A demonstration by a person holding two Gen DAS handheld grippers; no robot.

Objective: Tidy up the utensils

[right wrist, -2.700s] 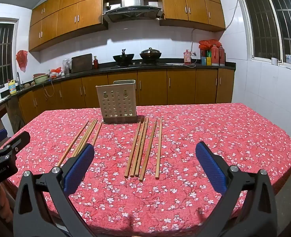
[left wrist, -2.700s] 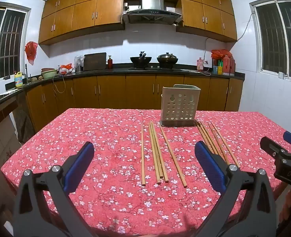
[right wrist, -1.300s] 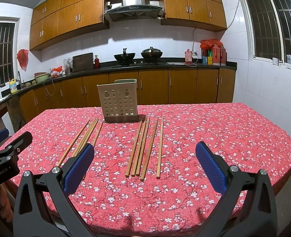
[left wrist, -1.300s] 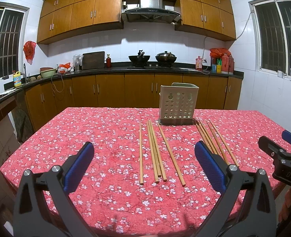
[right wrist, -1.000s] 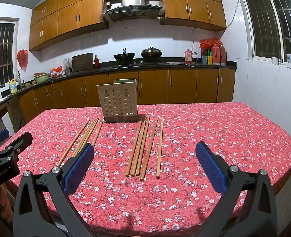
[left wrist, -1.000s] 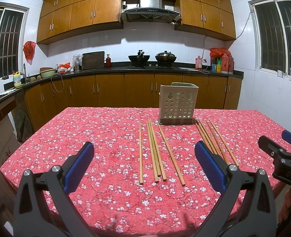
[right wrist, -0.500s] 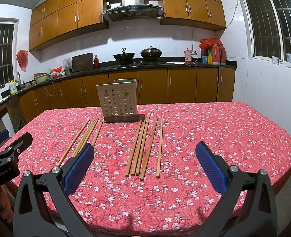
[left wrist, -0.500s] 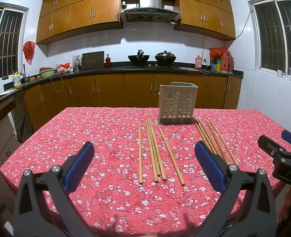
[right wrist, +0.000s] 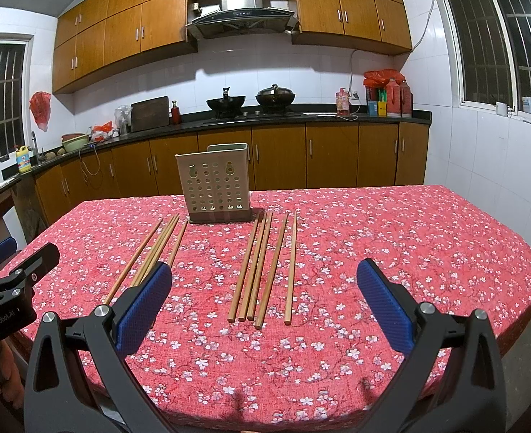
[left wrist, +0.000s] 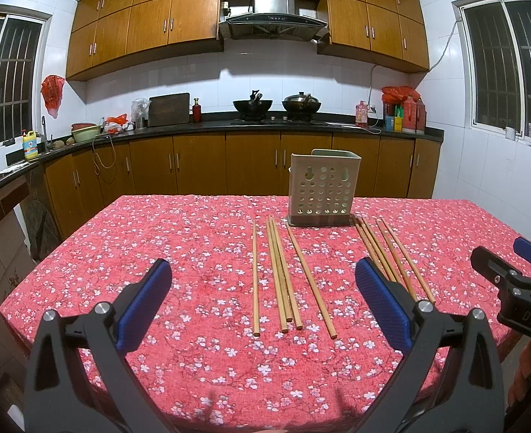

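Observation:
Two groups of several wooden chopsticks lie on the red floral tablecloth. The left group (left wrist: 283, 274) (right wrist: 149, 252) lies ahead of my left gripper (left wrist: 263, 299), which is open and empty above the table's near edge. The right group (left wrist: 391, 256) (right wrist: 261, 267) lies ahead of my right gripper (right wrist: 264, 297), also open and empty. A beige perforated utensil holder (left wrist: 323, 187) (right wrist: 216, 184) stands upright behind the chopsticks, between the two groups. The right gripper shows at the right edge of the left wrist view (left wrist: 514, 278); the left gripper shows at the left edge of the right wrist view (right wrist: 9, 274).
The table (left wrist: 157, 238) is covered in red cloth with white flowers. Kitchen counters with wooden cabinets (left wrist: 200, 162) run behind and to the left. Two woks (left wrist: 276, 103) sit on the stove. White tiled wall and a window stand to the right.
Both grippers stay open and nearly still. The views have shifted only slightly; the chopsticks and holder have not moved.

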